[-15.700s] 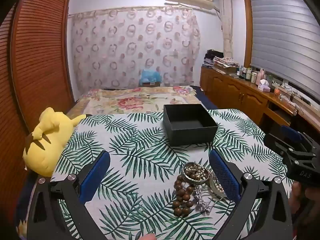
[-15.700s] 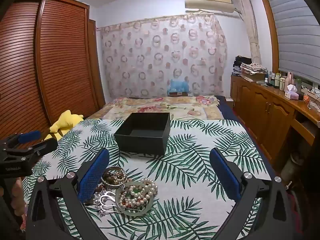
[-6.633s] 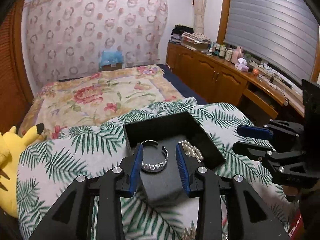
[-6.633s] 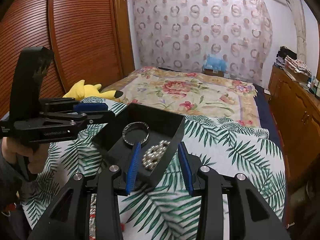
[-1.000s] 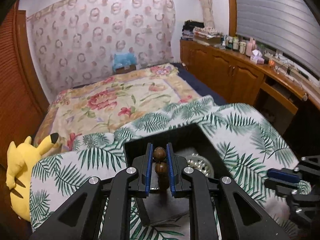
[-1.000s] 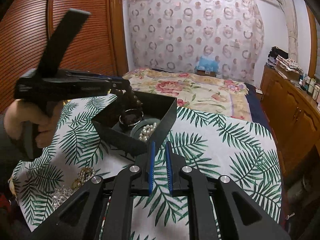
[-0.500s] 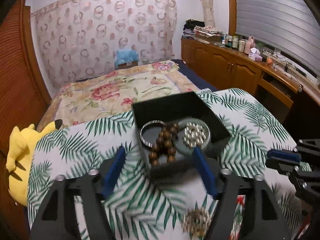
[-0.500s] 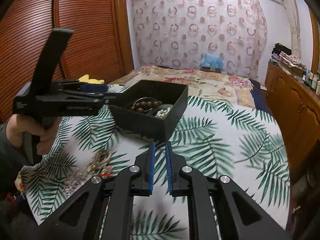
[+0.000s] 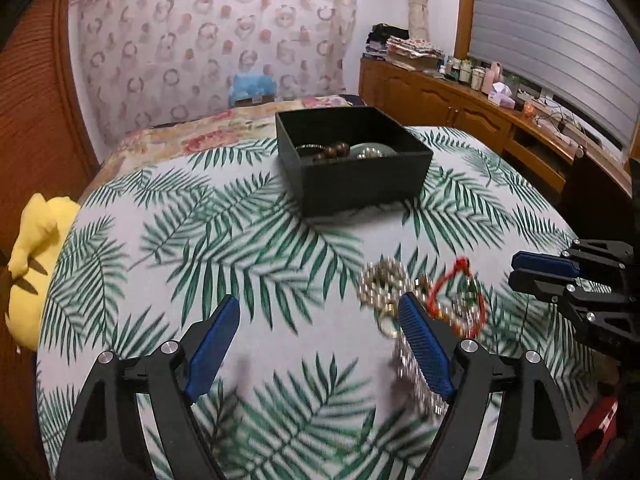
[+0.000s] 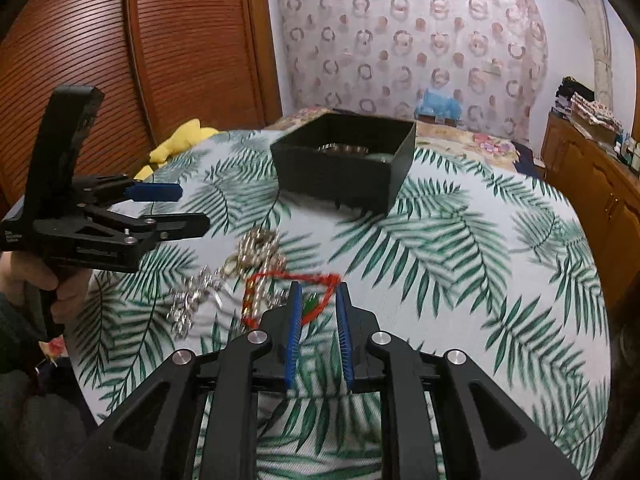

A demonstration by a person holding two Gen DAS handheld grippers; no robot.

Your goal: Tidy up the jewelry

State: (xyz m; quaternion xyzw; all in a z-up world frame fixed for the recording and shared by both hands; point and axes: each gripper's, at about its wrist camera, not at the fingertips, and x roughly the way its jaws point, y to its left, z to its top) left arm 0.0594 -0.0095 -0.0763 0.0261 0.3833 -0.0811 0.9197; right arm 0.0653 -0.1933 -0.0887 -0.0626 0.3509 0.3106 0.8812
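The surface [image 9: 248, 240] under a palm-leaf cloth fills both views. On it, at 12 o'clock in the left wrist view, stands the black box [image 9: 360, 176], square and open-topped, one corner toward the camera; inside it show brown wooden beads [image 9: 332, 151], a silver bangle [image 9: 310, 146] and a pale round piece with pearls [image 9: 370, 152]. From the right wrist view the box [image 10: 340, 172] sits at about 12 o'clock, well apart from the loose jewelry.

The left claw [image 9: 320, 344] is empty, its blue pads spreading wide. The right claw [image 10: 318, 320] is opening only a little, pads narrowly apart and pressing on nothing, tips just over the red cord.

The loose pile lies at 2 o'clock of the left claw, blurred. The red cord bracelet [image 10: 288, 296] is a loop with its long axis running roughly 9 to 3 in the right wrist view. A gold-toned beaded piece [image 10: 258, 250] lies at 11 o'clock of it, toward the box. A silver chain [image 10: 192, 304] stretches along 7 to 1, beside the cord at 9 o'clock.

A yellow plush toy [image 9: 32, 264] rests off the surface's edge at 9 o'clock
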